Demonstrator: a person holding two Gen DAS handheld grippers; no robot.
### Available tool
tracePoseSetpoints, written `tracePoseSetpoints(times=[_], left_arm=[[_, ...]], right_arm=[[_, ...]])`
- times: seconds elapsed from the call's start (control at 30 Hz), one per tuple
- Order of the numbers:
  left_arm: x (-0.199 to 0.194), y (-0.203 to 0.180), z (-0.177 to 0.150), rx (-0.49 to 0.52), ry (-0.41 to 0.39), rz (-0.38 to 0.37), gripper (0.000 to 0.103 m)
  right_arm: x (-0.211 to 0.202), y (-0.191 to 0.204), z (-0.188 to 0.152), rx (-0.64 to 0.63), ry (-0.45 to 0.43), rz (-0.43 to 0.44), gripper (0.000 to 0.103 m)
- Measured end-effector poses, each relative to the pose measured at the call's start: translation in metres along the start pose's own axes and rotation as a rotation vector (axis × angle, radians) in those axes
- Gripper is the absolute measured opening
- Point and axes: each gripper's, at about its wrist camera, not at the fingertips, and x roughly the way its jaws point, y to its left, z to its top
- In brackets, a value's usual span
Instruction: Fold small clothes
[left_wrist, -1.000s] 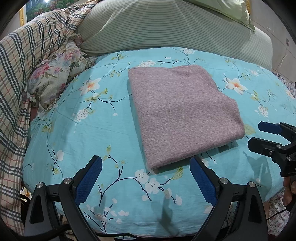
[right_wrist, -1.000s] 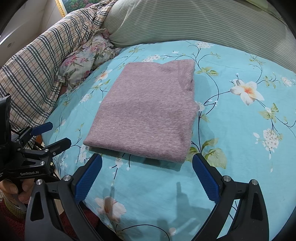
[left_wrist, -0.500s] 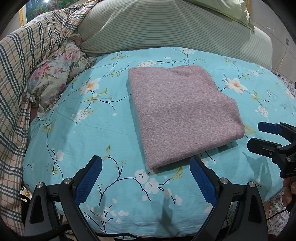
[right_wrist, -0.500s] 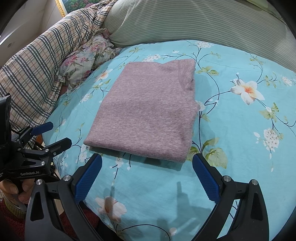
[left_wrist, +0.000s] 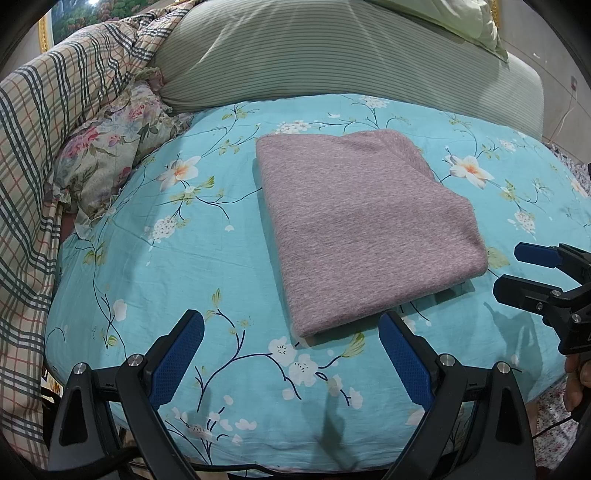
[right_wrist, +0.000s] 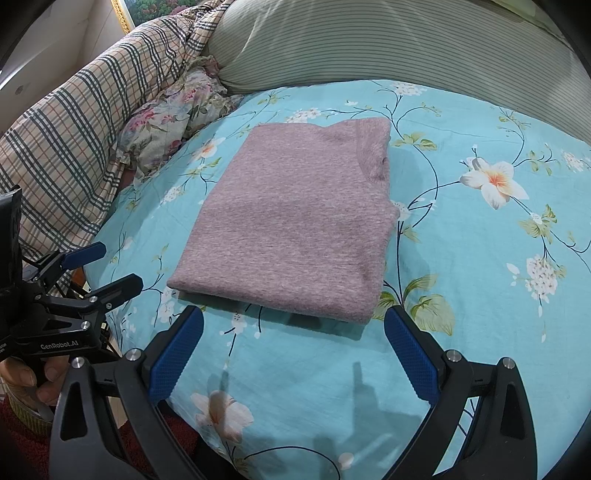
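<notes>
A mauve knit garment (left_wrist: 365, 229) lies folded into a flat rectangle on the turquoise floral bedsheet (left_wrist: 177, 258); it also shows in the right wrist view (right_wrist: 299, 225). My left gripper (left_wrist: 291, 350) is open and empty, just short of the garment's near corner. My right gripper (right_wrist: 293, 343) is open and empty, just short of the garment's near edge. Each gripper shows in the other's view, the right one (left_wrist: 517, 269) at the right edge and the left one (right_wrist: 107, 269) at the left edge, both clear of the cloth.
A green striped pillow (left_wrist: 332, 55) lies behind the garment. A plaid quilt (left_wrist: 40, 122) and a floral cushion (left_wrist: 110, 147) are piled at the left. The bed's front edge (left_wrist: 280, 458) drops off below the left gripper.
</notes>
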Motion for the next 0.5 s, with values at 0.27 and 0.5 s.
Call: tracePoseSetpoints(times=[0.27,0.5], left_arm=[[-0.0003,-0.0027,0.0006,0.001,0.000,0.001,0.096],[-0.0007,-0.0043,0.0021,0.000,-0.003,0.004,0.096]], right_arm=[[0.0009,-0.0016,0.0013,-0.002,0.002,0.001,0.098],[0.0006,-0.0009,0.0006,-0.002,0.001,0.002,0.098]])
